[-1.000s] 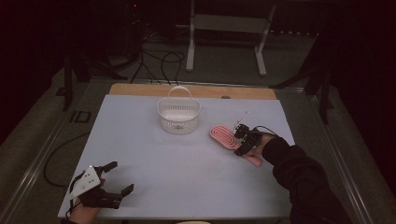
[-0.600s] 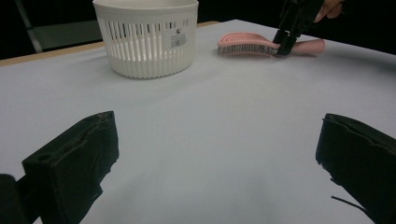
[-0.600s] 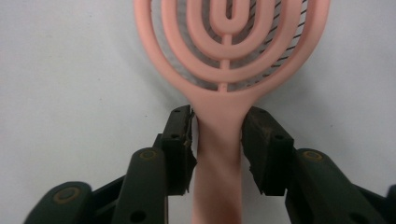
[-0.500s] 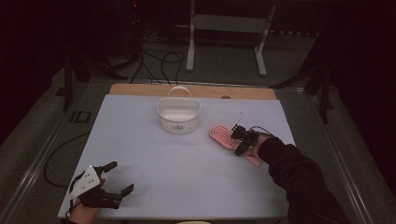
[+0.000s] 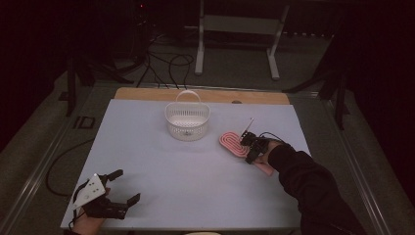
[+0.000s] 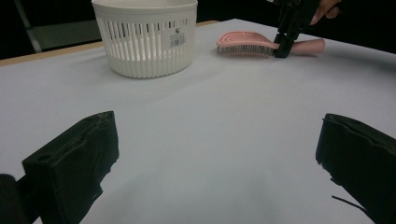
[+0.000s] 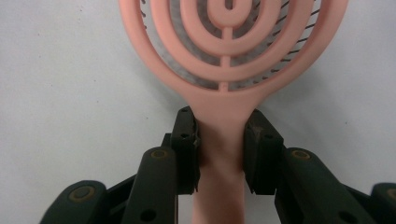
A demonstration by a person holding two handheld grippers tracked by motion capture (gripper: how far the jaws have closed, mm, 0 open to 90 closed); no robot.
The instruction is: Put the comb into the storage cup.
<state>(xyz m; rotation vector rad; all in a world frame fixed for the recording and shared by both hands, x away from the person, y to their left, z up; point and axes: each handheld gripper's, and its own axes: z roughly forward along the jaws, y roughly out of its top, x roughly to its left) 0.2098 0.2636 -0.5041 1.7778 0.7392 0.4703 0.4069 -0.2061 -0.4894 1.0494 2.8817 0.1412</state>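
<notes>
Gripping the brush (image 7: pixel 219 140) at its neck, the right tongs (image 7: pixel 219 149) have just closed on it; it lies flat on the counter (image 5: pixel 195 171), right of the basket (image 5: pixel 187 121). Lifting and placing remain, seemingly into the basket; the left tongs (image 6: pixel 215 154) rest spread, well apart from it.
</notes>
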